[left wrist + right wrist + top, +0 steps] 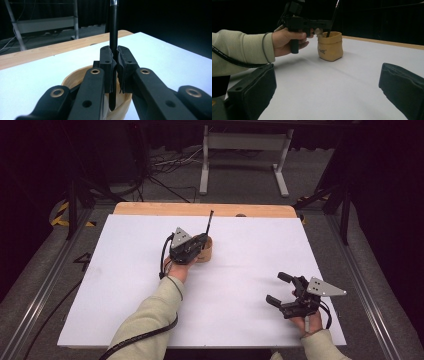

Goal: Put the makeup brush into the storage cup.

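Left gripper [114, 60] clamped on slim black pen [113, 30], upright, tip inside tan pouch [330, 46]

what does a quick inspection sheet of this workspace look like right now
surface: white board on a wooden table, bare wood strip at the far edge
job's things: black pen, upright, lower end inside the tan cup
clutter: nothing seen
grippers: left gripper fingers shut on the pen above the cup; right gripper open, apart from both, near the board's front right corner
cables: one trails from each gripper; loose wires on the floor behind
surroundings: dark room, white metal stand beyond the table
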The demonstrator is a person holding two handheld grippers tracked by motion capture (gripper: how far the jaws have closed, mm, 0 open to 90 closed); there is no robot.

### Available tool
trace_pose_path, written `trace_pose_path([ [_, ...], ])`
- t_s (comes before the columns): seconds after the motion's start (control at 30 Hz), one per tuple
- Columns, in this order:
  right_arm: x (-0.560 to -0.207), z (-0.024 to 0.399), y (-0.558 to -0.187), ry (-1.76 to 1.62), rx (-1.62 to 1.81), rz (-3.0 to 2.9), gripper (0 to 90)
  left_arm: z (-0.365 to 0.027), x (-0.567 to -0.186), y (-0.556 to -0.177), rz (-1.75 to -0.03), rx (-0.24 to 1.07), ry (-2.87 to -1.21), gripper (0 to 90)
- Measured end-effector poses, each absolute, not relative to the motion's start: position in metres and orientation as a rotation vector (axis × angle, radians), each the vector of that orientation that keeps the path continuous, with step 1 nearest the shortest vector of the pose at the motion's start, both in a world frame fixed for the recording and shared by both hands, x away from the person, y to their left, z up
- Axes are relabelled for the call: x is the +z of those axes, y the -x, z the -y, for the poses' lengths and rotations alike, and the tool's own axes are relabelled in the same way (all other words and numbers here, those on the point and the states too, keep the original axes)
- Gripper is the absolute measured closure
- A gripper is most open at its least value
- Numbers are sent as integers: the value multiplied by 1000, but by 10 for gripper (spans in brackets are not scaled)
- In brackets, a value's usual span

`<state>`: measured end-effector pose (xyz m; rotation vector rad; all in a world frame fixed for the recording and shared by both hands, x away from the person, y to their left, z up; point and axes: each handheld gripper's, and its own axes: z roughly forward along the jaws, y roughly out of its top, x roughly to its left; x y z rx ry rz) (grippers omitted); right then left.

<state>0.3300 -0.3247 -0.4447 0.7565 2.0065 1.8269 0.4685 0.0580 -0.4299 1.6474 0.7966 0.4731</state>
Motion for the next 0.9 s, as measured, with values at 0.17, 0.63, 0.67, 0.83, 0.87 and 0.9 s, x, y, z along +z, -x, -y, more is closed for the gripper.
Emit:
trace_pose_path([
  [0.17,-445,324,-330,-753,1826,-2009,15,-58,-429,-468,-792,459,-1653,826],
  [0.63,-444,321,-333,-744,1833,-2018,15,-62,-422,-453,-729,366,-1657,532],
  [0.67,-444,321,-333,-744,1833,-2018,15,-64,-420,-452,-729,348,-1648,532],
  [0.83,-444,321,-334,-744,1833,-2019,15,-78,-408,-447,-721,291,-1603,430],
  [0.87,-444,320,-334,-745,1831,-2021,14,-80,-405,-446,-716,290,-1602,410],
  [0.9,-444,320,-334,-742,1831,-2021,15,-83,-401,-444,-707,285,-1601,392],
])
